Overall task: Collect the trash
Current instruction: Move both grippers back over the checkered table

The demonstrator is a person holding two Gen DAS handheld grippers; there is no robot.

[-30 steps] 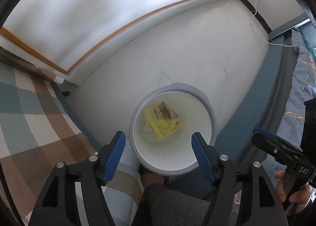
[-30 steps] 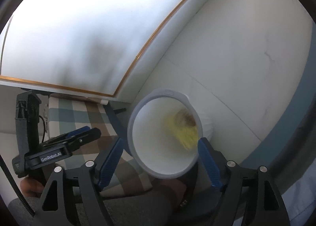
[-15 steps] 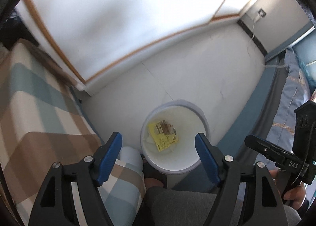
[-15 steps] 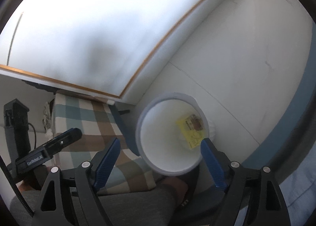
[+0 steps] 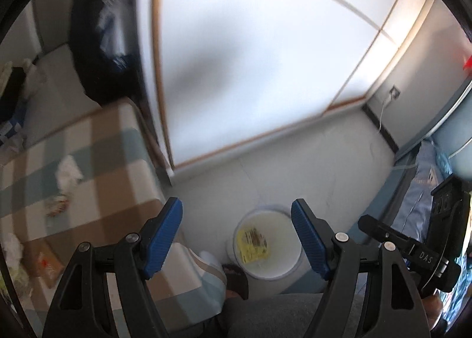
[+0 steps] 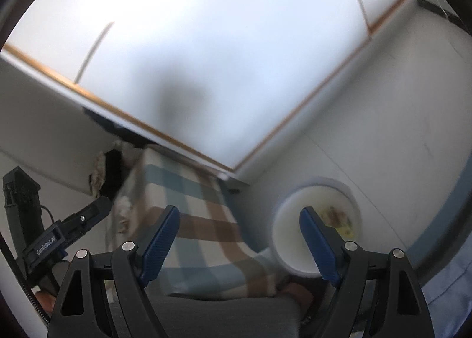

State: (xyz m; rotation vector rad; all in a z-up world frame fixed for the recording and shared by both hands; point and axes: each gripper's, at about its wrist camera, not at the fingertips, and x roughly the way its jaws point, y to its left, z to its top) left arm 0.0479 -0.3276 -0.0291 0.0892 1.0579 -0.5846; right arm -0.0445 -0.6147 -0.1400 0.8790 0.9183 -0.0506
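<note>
**Figure: Both grippers empty above the bin, next pickup pending**

My left gripper (image 5: 236, 234) and right gripper (image 6: 239, 234) both stand wide apart, holding nothing. The white bin (image 5: 295, 258) sits on the floor beside the checked bed (image 5: 118, 167), a yellow wrapper (image 5: 252, 245) already inside. Crumpled white paper (image 5: 69, 171) and a small wrapper (image 5: 56, 205) lie on the bed; I would approach from above, straddle one piece, and close low against the cloth

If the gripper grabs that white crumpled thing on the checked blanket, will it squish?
Probably. The white wad looks like crumpled tissue, so it should squash and weigh little. It lies on the soft blanket, so pushing may just drag it.
</note>
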